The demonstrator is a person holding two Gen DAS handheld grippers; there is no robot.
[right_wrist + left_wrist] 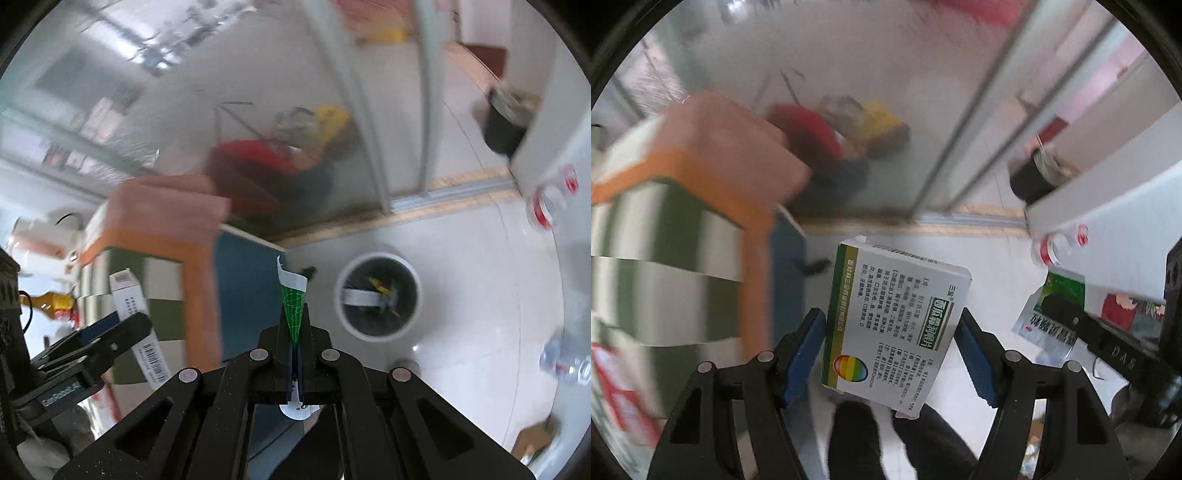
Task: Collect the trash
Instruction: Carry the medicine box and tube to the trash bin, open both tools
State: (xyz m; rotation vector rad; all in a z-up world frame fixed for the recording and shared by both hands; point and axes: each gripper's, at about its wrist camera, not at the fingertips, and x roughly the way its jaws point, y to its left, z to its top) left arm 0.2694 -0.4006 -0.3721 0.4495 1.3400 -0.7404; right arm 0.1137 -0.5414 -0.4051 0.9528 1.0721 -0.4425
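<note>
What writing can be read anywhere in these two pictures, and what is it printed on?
Medicine box held in the left gripper: Chinese print and a rainbow oval logo, upside down; too distorted to quote.
"DVG": apparently embossed on the right gripper.
Green and white packet pinched in the right gripper: no readable text.
Barcode on the box in the right view: digits too small.
Left gripper's label: blurred, unreadable.

Green-and-white checked tablecloth (683, 236) with orange border; frosted glass sliding door (849, 74).
</note>
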